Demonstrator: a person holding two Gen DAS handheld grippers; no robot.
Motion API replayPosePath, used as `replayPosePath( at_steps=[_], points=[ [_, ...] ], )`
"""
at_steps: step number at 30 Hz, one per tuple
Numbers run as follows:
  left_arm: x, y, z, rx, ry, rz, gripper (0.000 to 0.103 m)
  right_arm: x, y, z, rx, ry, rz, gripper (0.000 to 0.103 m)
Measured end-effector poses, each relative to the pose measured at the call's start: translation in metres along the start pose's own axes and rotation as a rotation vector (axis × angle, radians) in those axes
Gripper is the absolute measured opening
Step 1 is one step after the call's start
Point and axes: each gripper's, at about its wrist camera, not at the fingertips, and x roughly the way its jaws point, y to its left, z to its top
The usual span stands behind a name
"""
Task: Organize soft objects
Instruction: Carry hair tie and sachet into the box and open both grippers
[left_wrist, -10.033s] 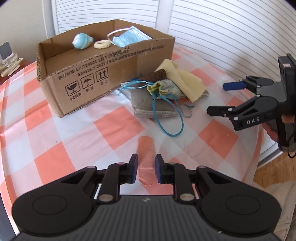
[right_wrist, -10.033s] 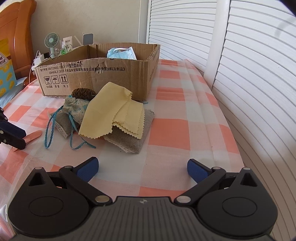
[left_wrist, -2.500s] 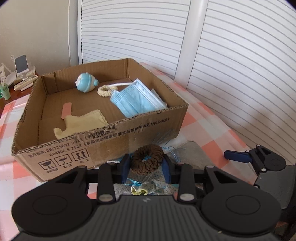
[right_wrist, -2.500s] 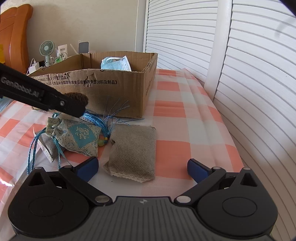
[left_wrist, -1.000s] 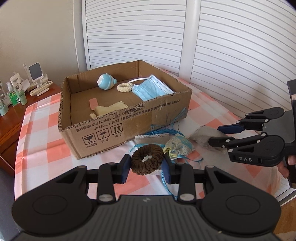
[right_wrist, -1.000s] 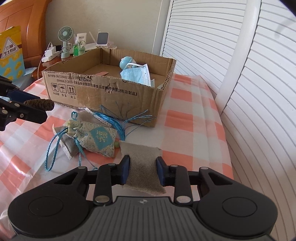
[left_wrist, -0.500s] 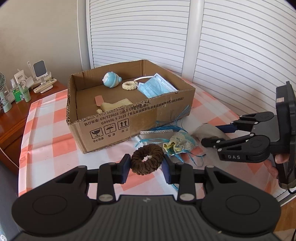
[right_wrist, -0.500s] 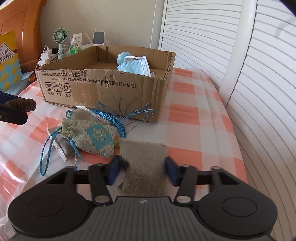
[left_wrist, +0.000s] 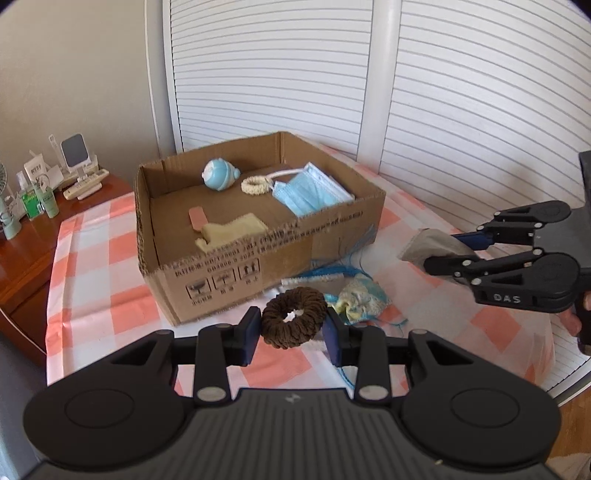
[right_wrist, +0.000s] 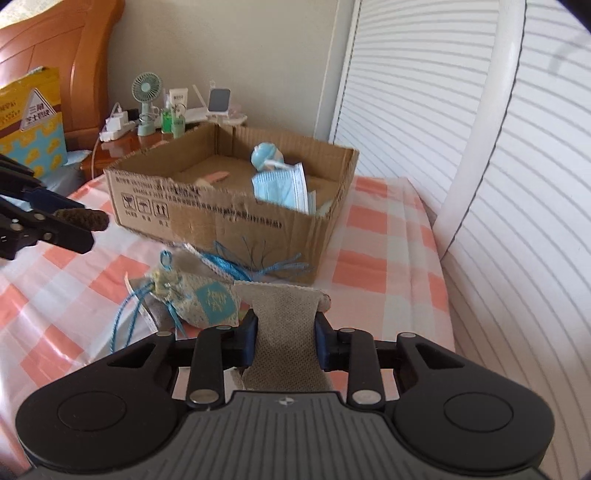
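My left gripper (left_wrist: 291, 334) is shut on a brown scrunchie (left_wrist: 294, 322) and holds it above the checked table in front of the cardboard box (left_wrist: 229, 258). My right gripper (right_wrist: 285, 339) is shut on a grey woven pouch (right_wrist: 282, 325) lifted off the table; the pouch also shows in the left wrist view (left_wrist: 432, 247). The box holds a blue face mask (left_wrist: 312, 192), a yellow cloth (left_wrist: 231, 232), a pink plaster (left_wrist: 196, 218), a cream scrunchie (left_wrist: 255, 183) and a blue round toy (left_wrist: 218, 174). A patterned sachet (right_wrist: 201, 299) with blue cords lies beside the box.
The table has an orange and white checked cloth (left_wrist: 96, 295). White shutters (left_wrist: 461, 92) stand behind and to the right. A wooden side table (left_wrist: 22, 229) at the left carries bottles, a small fan (right_wrist: 146, 96) and a phone stand.
My right gripper has closed on the grey pouch and lifted it off the table. My left gripper has kept hold of the brown scrunchie and drawn back a little from the box.
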Motion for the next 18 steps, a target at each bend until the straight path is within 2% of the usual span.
replayPosePath(
  at_steps=[6, 13, 16, 18],
  points=[
    [0.009, 0.014, 0.038, 0.033, -0.054, 0.048, 0.035, -0.02, -0.004, 0.025, -0.036, -0.062, 0.02, 0.035],
    [0.053, 0.043, 0.088, 0.036, -0.081, 0.137, 0.035, -0.022, -0.003, 0.052, -0.067, -0.108, 0.019, 0.035],
    [0.075, 0.057, 0.096, 0.027, -0.086, 0.189, 0.047, -0.02, 0.0, 0.061, -0.08, -0.12, 0.021, 0.035],
    [0.081, 0.065, 0.095, 0.023, -0.115, 0.21, 0.088, -0.017, 0.002, 0.066, -0.09, -0.124, 0.021, 0.035]
  ],
)
